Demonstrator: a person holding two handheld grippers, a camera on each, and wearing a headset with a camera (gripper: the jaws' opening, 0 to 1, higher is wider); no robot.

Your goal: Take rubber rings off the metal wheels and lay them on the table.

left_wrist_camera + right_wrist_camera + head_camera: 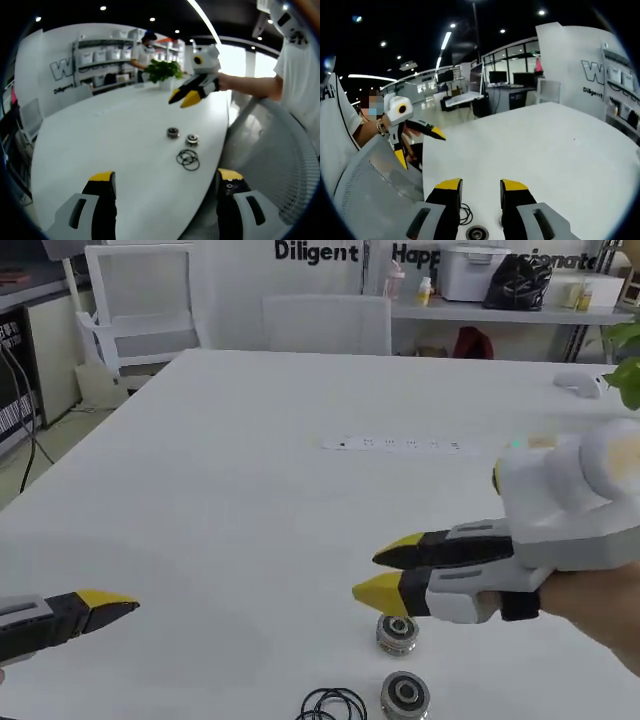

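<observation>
Lying beside two metal wheels (398, 632), the rubber rings (335, 706) are cut off.

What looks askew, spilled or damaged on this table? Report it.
Nothing stands out. Two metal wheels rest near the table edge, and the black rubber rings lie flat in an overlapping cluster beside them.

Head view bright and even, with soft shadows on the white counter (250, 490). Right gripper (365, 575) body slightly motion-blurred. Gripper views are dimmer: dark ceilings, point glare from ceiling lights (445, 40), strong fisheye bending at edges.
</observation>
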